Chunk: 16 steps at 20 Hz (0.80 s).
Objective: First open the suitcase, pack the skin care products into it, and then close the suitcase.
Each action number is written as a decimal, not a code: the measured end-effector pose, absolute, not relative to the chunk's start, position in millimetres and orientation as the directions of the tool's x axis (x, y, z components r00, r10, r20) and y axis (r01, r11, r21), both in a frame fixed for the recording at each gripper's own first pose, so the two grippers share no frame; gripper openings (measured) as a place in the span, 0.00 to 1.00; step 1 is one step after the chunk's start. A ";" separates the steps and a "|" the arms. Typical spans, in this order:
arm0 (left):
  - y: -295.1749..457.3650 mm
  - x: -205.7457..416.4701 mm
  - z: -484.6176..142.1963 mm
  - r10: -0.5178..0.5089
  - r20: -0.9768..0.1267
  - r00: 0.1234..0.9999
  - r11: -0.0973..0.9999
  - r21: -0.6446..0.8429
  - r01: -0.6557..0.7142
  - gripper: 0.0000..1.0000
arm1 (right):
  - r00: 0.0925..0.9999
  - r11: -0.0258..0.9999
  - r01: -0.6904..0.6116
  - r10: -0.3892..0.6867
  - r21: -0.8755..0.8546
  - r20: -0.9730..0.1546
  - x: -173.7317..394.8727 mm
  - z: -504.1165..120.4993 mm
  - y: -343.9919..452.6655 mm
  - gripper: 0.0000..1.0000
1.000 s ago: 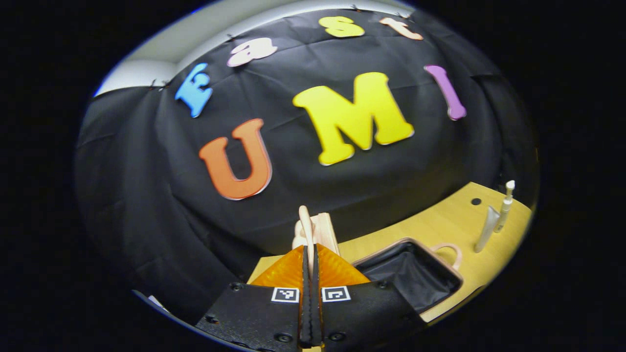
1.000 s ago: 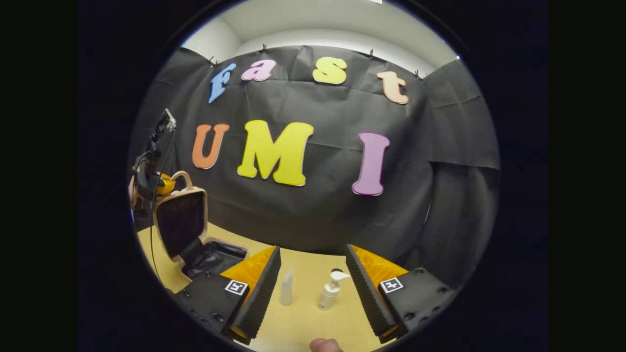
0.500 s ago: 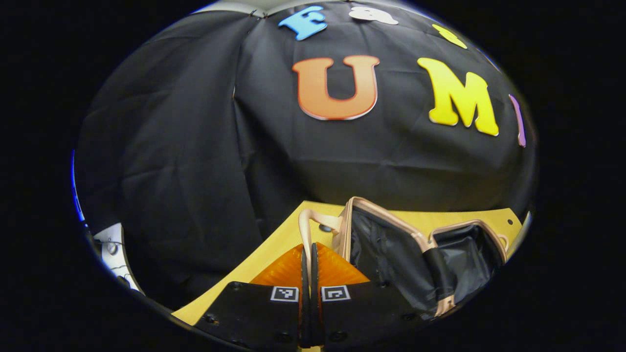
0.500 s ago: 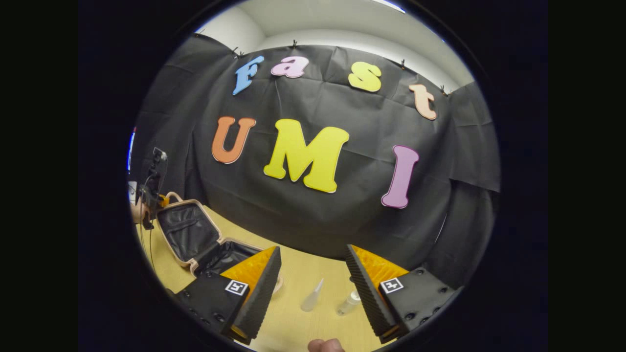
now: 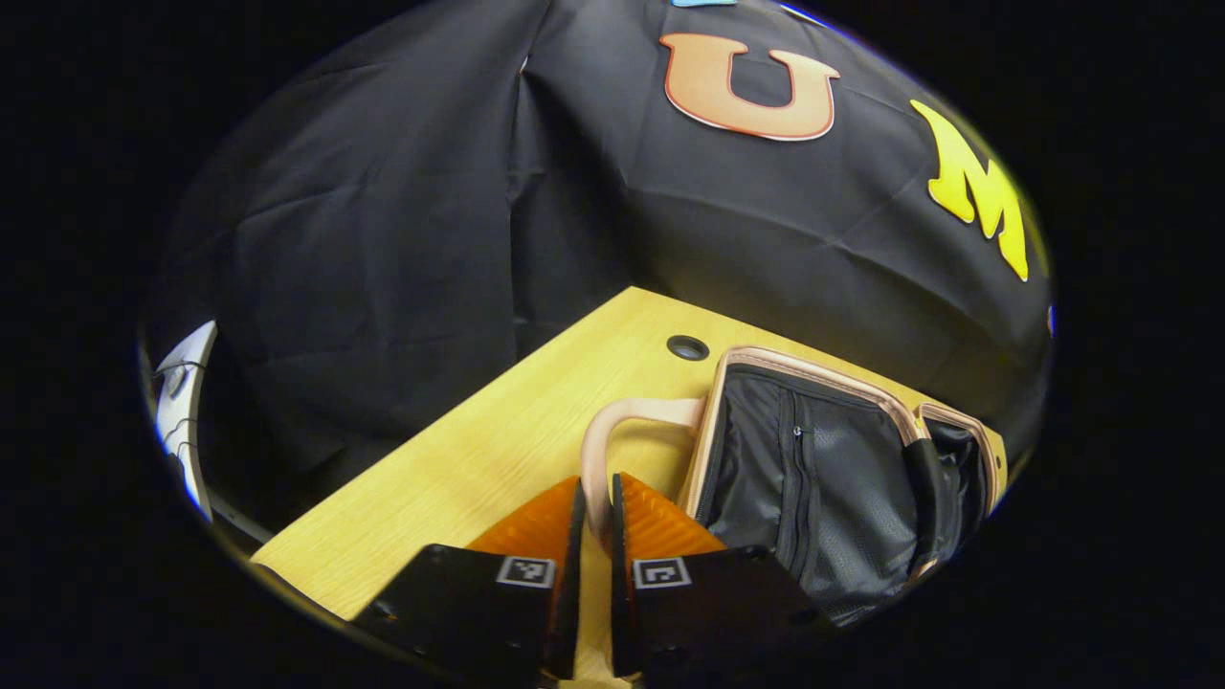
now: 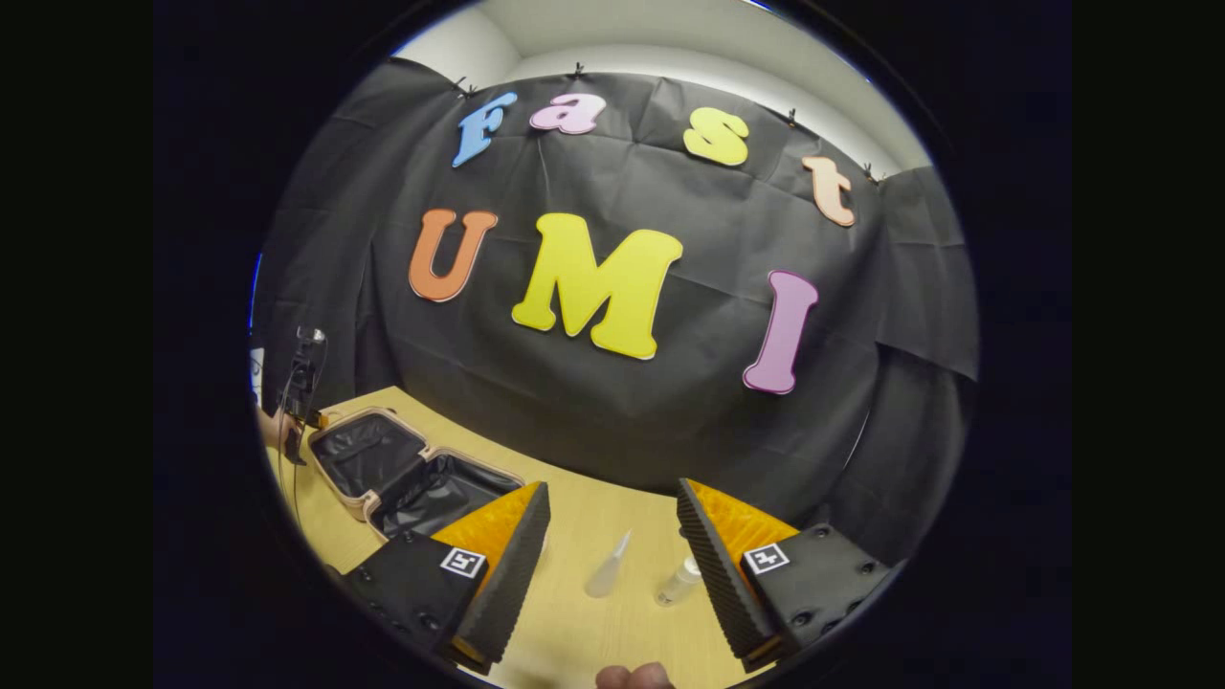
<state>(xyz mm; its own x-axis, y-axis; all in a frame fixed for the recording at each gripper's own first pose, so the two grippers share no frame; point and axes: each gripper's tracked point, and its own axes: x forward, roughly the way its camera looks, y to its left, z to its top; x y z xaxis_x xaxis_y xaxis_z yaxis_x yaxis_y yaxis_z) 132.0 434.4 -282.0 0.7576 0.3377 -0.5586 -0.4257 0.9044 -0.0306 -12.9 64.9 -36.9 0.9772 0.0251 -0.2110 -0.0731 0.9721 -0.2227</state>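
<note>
A small pink suitcase [image 5: 813, 478] with black lining lies open on the wooden table [image 5: 478, 440], its lid folded back almost flat. My left gripper [image 5: 595, 498] is shut on the lid's curved handle [image 5: 622, 416], which passes between the fingers. In the right gripper view the open suitcase [image 6: 402, 469] sits at the far left, with the left gripper [image 6: 301, 383] and a hand at its outer edge. My right gripper [image 6: 612, 488] is open above the table. Below and beyond it lie a clear pointed bottle [image 6: 606, 577] and a small pump bottle [image 6: 678, 584], not touched.
A round cable hole [image 5: 687, 346] is in the table behind the suitcase lid. The black cloth wall hangs close behind the table on two sides. A fingertip [image 6: 632, 677] shows at the bottom edge of the right gripper view.
The left gripper has swung the lid by its handle from upright down to nearly flat on the table. The right gripper has stayed open and barely moved.
</note>
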 end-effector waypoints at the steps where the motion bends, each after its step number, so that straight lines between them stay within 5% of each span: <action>1: 435.3 131.8 -279.0 0.357 -0.551 0.755 0.906 0.006 -0.424 0.25 | 0.975 0.972 -0.079 0.029 -0.220 -0.219 -12.6 -39.5 65.7 0.79; 2: 431.2 133.8 -269.3 0.357 -0.529 0.770 0.911 0.015 -0.412 0.26 | 0.973 0.973 -0.090 0.040 -0.214 -0.226 -12.6 -42.3 67.2 0.79; 6: 394.4 130.2 -193.8 0.377 -0.392 0.839 0.916 0.022 -0.401 0.92 | 0.972 0.978 -0.117 0.077 -0.172 -0.224 -11.2 -42.5 66.6 0.79; 10: 295.5 123.2 -108.2 0.318 -0.236 0.918 0.948 0.052 -0.315 0.95 | 0.973 0.986 -0.133 0.111 -0.097 -0.204 -6.4 -39.6 51.2 0.79; 16: 66.3 118.7 -62.8 0.065 -0.150 0.987 0.998 0.012 -0.064 0.97 | 0.976 0.998 -0.050 0.039 -0.045 -0.216 -4.9 -60.8 -34.5 0.79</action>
<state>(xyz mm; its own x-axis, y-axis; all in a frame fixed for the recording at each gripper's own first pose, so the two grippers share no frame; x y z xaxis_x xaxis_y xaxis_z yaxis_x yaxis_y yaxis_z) 118.7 66.3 -62.8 0.9866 0.0649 -0.1496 -0.0639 0.9979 0.0117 -4.9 -34.5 -60.8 0.9756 0.0395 -0.2161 -0.0504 0.9977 -0.0451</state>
